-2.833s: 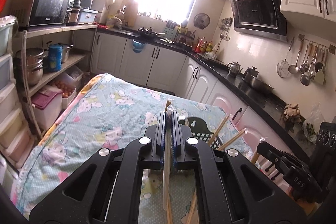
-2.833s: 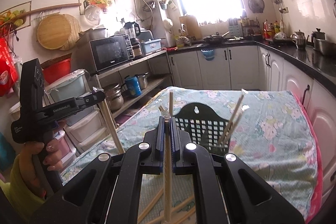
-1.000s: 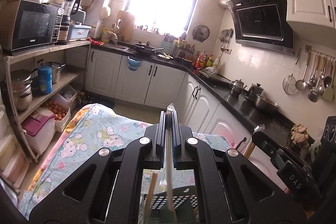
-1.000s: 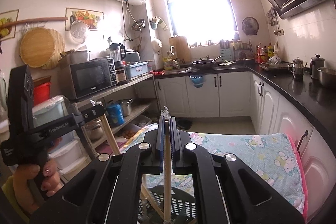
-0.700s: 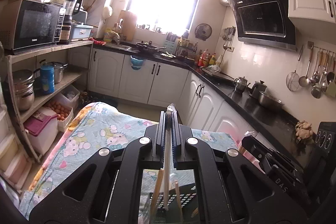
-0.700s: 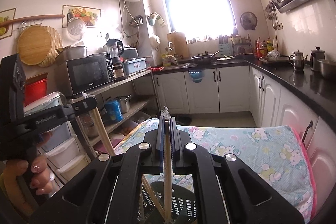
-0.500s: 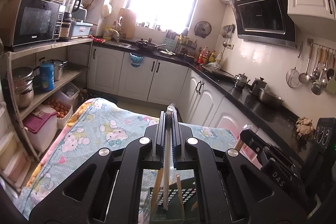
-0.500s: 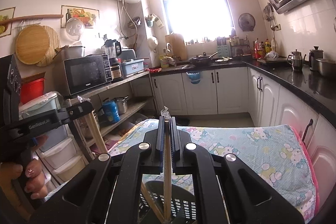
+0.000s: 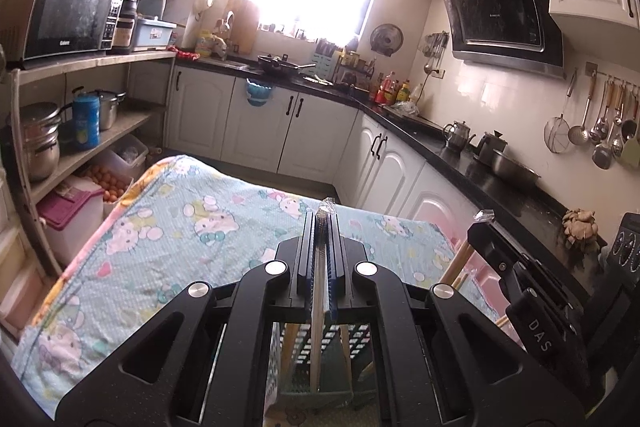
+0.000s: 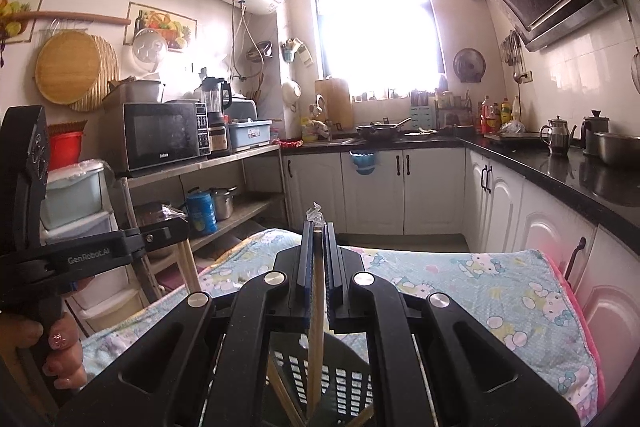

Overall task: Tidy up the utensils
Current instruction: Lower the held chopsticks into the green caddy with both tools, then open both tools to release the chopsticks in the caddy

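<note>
Left gripper [image 9: 321,223] and right gripper [image 10: 319,231] each clamped on a wrapped chopstick [image 9: 318,327], tips inside black basket [image 10: 344,379] near worktop [image 9: 168,227] edge, cloth beyond clear.

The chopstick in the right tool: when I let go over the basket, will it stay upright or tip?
Held by the right tool, the chopstick looks thin, stiff and light. It probably tips and leans like the others in the slotted basket. Its plastic wrapper may make it slippery.
</note>
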Demonstrator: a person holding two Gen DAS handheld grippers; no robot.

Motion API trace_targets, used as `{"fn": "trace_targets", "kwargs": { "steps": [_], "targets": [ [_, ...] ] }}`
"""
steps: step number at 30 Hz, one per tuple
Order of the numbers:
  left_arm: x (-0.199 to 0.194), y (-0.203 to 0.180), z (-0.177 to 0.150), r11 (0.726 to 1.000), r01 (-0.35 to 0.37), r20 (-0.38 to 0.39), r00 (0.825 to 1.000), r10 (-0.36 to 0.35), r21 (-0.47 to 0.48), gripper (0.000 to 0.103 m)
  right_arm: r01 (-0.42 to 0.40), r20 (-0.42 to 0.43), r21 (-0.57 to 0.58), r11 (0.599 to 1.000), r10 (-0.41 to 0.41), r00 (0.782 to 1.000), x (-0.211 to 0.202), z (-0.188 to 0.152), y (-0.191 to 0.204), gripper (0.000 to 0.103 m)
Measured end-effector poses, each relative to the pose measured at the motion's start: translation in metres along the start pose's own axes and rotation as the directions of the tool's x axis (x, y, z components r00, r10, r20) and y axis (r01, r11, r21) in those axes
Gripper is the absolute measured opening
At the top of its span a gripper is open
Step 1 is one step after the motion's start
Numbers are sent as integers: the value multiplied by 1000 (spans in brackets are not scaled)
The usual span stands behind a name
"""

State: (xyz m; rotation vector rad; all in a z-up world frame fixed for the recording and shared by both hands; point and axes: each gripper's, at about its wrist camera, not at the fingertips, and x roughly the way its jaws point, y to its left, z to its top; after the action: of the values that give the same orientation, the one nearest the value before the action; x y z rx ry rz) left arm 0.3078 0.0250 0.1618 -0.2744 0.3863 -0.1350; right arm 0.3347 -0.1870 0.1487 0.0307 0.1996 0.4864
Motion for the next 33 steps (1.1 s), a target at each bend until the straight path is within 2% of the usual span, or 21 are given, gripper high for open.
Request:
{"fn": "trace_targets", "kwargs": {
  "steps": [13,27,30,33],
  "targets": [
    [4,-1,-20,1000,-5,-45,999,6,9,1,5,-85,79,997,2,996,-20,-23,-15,6],
    [0,0,-33,999,-32,-92,995,33,14,1,-7,-130,142,990,26,991,-40,-35,-23,6],
    [-3,-1,-35,1000,-28,-94,995,29,13,1,-7,-140,153,988,28,990,-45,-37,-25,13],
    [-5,-2,-36,1000,-27,-97,995,28,10,2,-2,-148,154,988,25,989,-49,-38,-26,14]
  ]
}}
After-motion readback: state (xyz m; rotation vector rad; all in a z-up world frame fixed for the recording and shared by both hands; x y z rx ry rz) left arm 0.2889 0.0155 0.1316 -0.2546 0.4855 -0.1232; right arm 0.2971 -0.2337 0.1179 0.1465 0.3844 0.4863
